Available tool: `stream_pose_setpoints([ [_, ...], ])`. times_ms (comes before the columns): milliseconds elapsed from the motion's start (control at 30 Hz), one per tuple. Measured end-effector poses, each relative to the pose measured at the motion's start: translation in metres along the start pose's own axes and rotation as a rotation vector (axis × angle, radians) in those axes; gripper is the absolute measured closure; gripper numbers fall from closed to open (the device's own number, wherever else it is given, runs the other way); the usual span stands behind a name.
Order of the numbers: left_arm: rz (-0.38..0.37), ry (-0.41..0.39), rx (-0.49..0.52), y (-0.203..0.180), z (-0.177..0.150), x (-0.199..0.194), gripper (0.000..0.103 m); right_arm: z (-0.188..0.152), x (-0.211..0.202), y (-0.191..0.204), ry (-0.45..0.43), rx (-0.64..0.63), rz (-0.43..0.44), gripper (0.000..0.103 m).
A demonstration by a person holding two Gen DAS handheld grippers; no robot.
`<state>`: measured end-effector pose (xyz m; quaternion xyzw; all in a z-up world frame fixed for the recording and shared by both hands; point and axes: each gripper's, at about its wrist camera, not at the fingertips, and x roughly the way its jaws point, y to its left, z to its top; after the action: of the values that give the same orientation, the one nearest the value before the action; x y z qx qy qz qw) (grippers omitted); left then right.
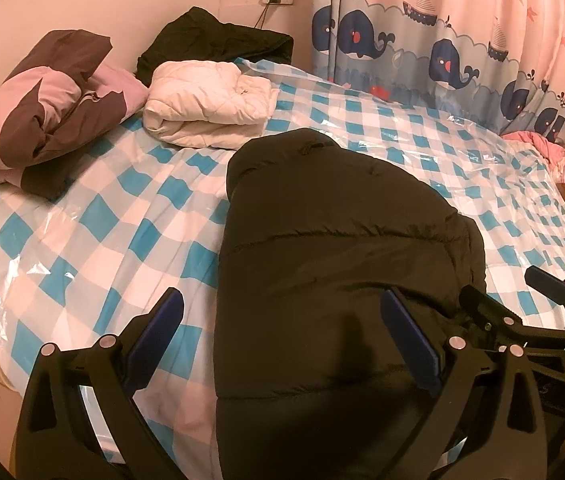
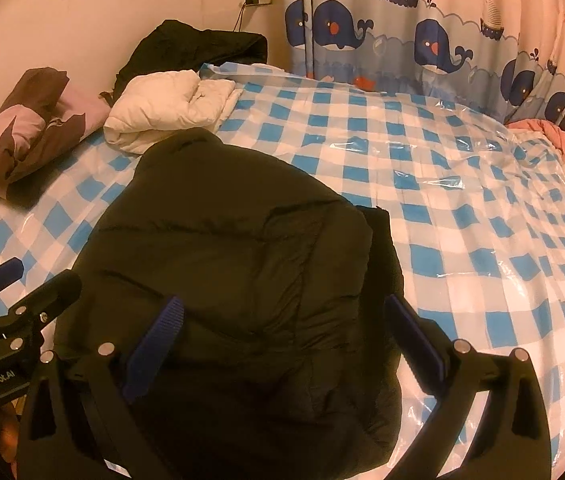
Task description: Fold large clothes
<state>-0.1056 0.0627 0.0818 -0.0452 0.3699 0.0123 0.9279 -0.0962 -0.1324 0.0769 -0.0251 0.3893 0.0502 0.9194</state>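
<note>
A big bed [image 1: 82, 216] with a blue and white checked cover under shiny plastic filled the room. The black puffy coat [image 1: 334, 280] lay folded at its near edge, at 6 o'clock. The left gripper [image 1: 282, 336] and right gripper [image 2: 286, 340] were both wide open over it, holding nothing. A whale curtain [image 1: 442, 52] hung at 1 o'clock.

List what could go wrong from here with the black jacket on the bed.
1. Both grippers, left and right, are open over the puffy black jacket; unheld, its fold may spring apart.
2. The clear plastic over the checked sheet looks slick, so the jacket could slide when pushed.
3. The grippers sit close together and might bump.
</note>
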Motion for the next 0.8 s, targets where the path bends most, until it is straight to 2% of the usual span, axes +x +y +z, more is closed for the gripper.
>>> stream_pose_setpoints([
  [800,-0.013,0.032,0.011,-0.0020,-0.0030,0.0063,0.008,-0.0012,0.0023,-0.0044,0.015,0.004,0.005,0.007],
])
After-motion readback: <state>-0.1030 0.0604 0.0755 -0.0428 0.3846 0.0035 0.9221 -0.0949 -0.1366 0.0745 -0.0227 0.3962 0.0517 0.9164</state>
